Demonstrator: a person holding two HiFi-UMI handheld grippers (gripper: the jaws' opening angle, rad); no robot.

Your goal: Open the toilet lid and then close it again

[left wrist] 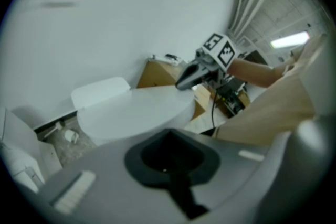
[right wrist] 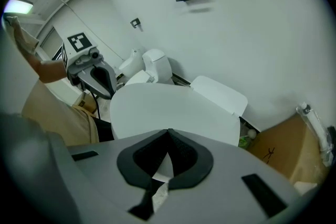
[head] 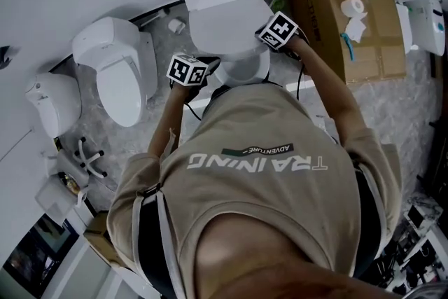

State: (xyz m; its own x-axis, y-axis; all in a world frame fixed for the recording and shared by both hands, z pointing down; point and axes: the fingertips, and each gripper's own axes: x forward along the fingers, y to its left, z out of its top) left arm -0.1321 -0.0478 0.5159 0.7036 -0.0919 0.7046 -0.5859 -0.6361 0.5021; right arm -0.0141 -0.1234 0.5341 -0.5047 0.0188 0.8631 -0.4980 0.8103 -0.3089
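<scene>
Two grippers flank the lid point(head: 220, 14) (tilted up off the bowl): left gripper point(head: 208, 66) at 7 o'clock, right gripper point(head: 264, 40) at 4 o'clock. Both sets of fingers are pressed together, holding nothing.

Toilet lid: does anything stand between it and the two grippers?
Nothing visible does. The lid lies bare ahead of both pairs of jaws, with the left gripper and the right gripper at its opposite side edges.
</scene>
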